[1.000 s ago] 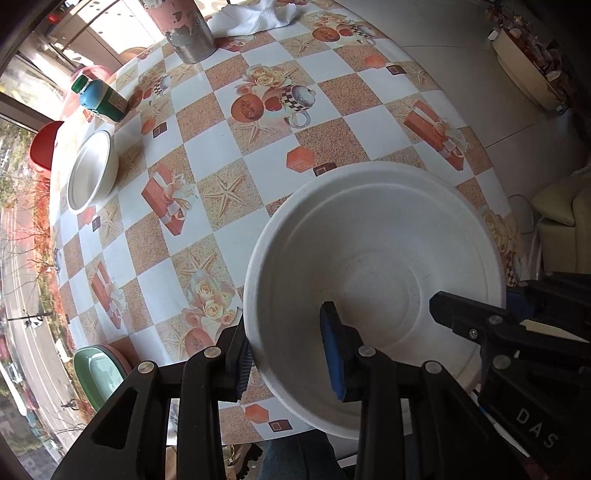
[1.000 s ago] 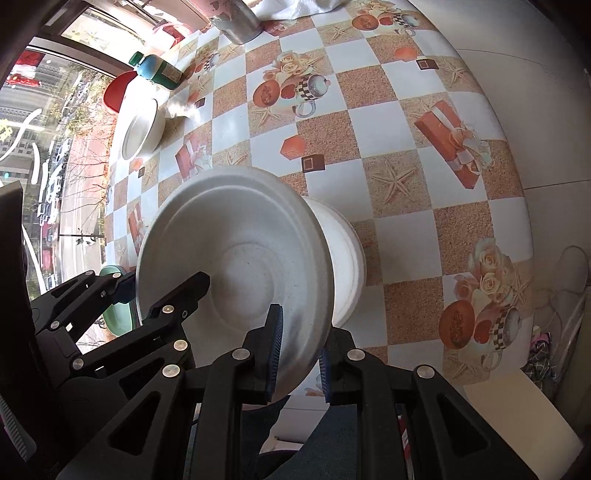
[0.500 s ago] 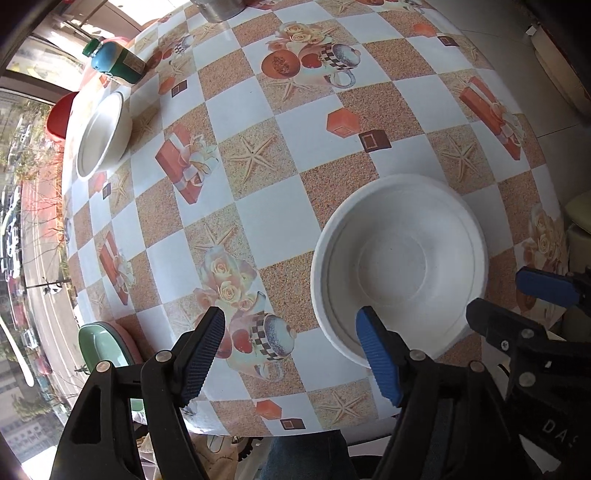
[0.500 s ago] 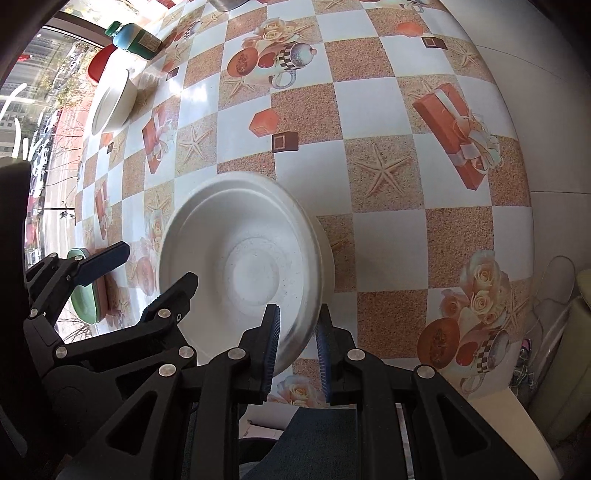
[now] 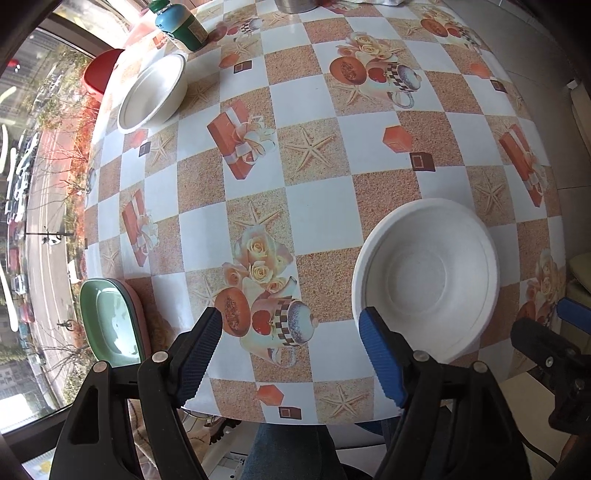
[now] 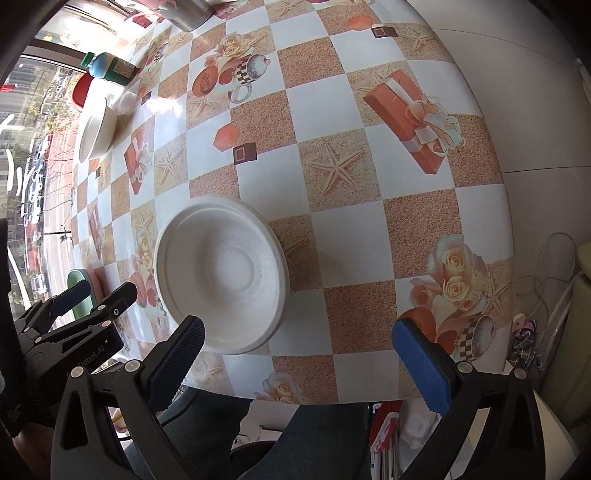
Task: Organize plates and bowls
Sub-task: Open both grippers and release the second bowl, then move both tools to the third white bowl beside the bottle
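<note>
Checkered tablecloth with roses and starfish spreads under both my claws. My left claw hangs released with nothing between its pads. My right claw is spreading wide, also empty. Just beyond them the stacked white bowls rest near the table's front edge. Another white bowl sits well beyond that stack, beside a green bottle.
</note>
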### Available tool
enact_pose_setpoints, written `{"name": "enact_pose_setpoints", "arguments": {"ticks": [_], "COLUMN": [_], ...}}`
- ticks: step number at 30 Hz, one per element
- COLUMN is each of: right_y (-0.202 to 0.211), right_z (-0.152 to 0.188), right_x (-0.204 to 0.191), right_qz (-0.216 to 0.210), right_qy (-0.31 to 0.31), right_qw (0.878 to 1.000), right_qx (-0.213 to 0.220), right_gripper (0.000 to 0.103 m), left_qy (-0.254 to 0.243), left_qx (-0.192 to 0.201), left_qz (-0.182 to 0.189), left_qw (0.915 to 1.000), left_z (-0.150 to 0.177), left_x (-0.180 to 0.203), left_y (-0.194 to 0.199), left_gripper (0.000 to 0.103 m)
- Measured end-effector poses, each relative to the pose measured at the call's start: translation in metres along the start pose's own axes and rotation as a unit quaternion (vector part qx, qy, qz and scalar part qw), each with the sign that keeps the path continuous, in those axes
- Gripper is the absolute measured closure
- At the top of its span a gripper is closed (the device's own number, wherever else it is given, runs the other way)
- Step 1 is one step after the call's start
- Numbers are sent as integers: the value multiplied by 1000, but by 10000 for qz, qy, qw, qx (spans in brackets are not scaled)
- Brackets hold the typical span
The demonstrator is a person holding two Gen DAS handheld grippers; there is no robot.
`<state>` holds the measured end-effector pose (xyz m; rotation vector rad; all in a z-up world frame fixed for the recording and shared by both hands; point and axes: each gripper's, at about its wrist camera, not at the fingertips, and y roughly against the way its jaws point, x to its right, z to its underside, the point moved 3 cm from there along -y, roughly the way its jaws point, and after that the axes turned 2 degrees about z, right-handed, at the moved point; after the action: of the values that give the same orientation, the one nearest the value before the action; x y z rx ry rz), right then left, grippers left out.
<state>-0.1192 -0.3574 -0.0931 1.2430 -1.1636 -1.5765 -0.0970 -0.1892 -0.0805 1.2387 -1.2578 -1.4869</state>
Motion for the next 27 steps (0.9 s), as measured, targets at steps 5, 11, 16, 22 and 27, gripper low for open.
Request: {"name": "enact_pose_setpoints", "arguments": {"ticks": [5, 11, 16, 22, 27], "right_y": [0, 4, 4, 6, 6], "right_z": [0, 1, 4, 7, 11], "right_x": [2, 5, 12, 12, 12], "right_qz": [-34, -78, -117, -124, -127], "right_qy": [29, 87, 30, 140, 221], "right_qw": [10000, 9999, 9999, 9998, 9997], "right_qx": [-23, 20, 0, -2, -1], "right_gripper": [0, 0, 0, 0, 0], "left_qy": [-37, 92, 112, 142, 278], "left_qx": [68, 80, 176, 233, 264], "left_qz": [-75, -105, -162, -195, -186], "left_qw": [9999, 9999, 9997, 9994, 9991], "left_z": [3, 9, 14, 22, 30], "left_x": [5, 5, 8, 11, 8], "left_y": [6, 10, 17, 21, 23], "left_gripper": [23, 23, 23, 23, 23]}}
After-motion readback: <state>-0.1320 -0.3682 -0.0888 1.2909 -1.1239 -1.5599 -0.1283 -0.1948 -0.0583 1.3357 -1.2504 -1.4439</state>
